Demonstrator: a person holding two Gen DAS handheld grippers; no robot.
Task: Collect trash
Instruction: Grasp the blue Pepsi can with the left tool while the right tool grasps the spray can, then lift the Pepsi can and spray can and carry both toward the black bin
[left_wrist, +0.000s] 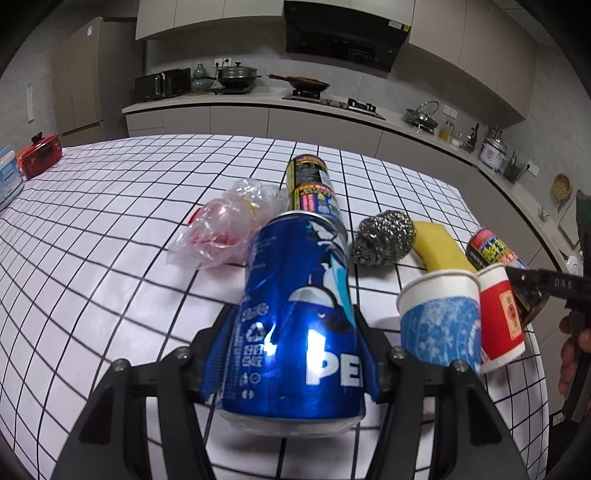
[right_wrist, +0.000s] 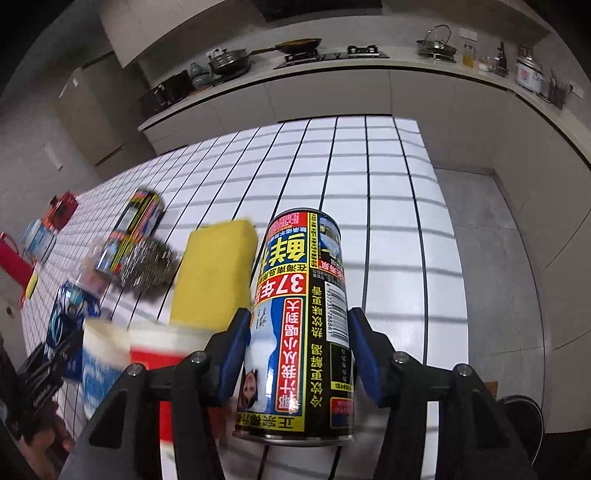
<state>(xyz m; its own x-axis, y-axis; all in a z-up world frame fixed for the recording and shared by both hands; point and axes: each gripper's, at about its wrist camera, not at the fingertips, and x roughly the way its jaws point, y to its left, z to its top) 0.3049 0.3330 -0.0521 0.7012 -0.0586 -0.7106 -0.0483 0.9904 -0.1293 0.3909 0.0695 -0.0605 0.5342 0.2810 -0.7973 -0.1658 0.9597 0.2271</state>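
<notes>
You are in the pick-up step, a can in each hand. Your left claw (left_wrist: 291, 354) grips the blue Pepsi can (left_wrist: 295, 317), pads pressed to both its sides, base just over the checked bench (left_wrist: 110, 229). Your right claw (right_wrist: 295, 354) straddles the black-and-yellow drink can (right_wrist: 299, 325); the left pad touches it, the right seems a sliver off, so I cannot tell if it is clamped. Next, confirm that grip, then lift both clear of the paper cups (left_wrist: 439, 317) and yellow sponge (right_wrist: 214, 273).

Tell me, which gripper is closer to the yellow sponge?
Right. The right gripper straddles a black can directly beside the sponge. The left gripper holds the blue can, with the scrubber between.
</notes>
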